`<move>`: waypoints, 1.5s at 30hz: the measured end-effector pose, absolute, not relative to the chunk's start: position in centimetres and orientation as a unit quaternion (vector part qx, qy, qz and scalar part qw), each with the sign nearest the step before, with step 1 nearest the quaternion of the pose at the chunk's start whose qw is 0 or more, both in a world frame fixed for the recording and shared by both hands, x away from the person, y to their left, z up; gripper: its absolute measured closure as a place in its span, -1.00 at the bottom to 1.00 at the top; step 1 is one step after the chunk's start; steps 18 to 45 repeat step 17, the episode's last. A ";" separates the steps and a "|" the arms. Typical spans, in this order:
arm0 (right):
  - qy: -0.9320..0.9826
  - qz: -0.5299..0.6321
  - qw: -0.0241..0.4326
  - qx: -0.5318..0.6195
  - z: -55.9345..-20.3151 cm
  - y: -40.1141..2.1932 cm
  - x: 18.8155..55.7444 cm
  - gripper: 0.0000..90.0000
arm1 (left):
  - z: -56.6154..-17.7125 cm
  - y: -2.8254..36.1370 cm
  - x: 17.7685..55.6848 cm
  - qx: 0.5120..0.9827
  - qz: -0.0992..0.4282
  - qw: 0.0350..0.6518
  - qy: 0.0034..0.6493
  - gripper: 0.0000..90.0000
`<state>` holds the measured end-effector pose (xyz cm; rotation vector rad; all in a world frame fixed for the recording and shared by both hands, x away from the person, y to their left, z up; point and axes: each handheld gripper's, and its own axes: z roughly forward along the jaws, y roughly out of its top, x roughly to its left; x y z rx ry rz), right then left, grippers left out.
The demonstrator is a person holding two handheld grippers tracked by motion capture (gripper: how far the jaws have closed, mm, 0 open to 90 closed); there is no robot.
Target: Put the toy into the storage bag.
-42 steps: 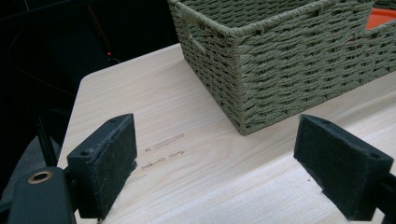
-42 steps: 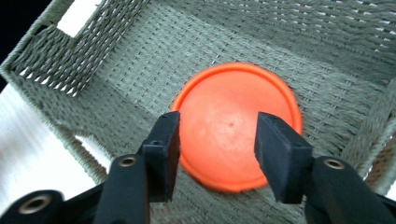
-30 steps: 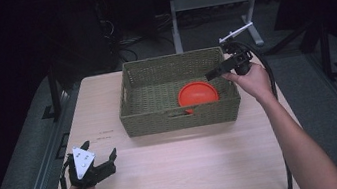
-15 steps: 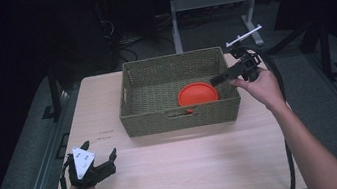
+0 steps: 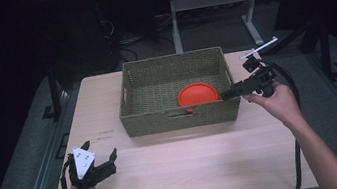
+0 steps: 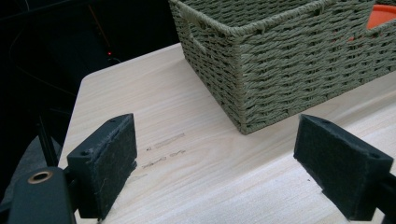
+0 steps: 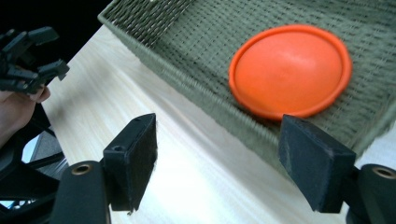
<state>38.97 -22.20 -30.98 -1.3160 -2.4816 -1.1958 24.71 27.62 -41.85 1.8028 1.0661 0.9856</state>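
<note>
Table [image 5: 177, 169] pale wood. Basket [image 5: 180, 118] holds orange disc [image 5: 197, 93]. Right gripper [image 5: 227, 95] beside basket, fingers apart, empty. Left gripper [image 5: 100, 158] well apart from basket, fingers apart.

Lit tabletop, dark surroundings, slight blur

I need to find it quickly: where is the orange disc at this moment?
In the high view, the orange disc lies inside the woven basket, toward its right front corner, near the right gripper.
</note>
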 end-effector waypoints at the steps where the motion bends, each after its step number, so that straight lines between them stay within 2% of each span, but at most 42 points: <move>1: -0.812 -0.393 0.043 -0.429 -31.1 -22.4 38.6 -0.38 | -41.8 27.6 24.7 0.714 0.391 0.401 0.420 -0.72; 11: -0.808 -0.408 0.037 -0.423 -32.8 -24.1 34.5 -0.39 | -41.9 27.5 24.6 0.714 0.390 0.401 0.420 -0.72; 17: -0.807 -0.436 0.001 -0.399 -34.2 -24.7 30.8 -0.43 | -41.8 27.5 24.6 0.715 0.392 0.401 0.416 -0.72; 45: -0.807 -0.436 0.001 -0.399 -34.2 -24.7 30.8 -0.43 | -41.8 27.5 24.6 0.715 0.392 0.401 0.416 -0.72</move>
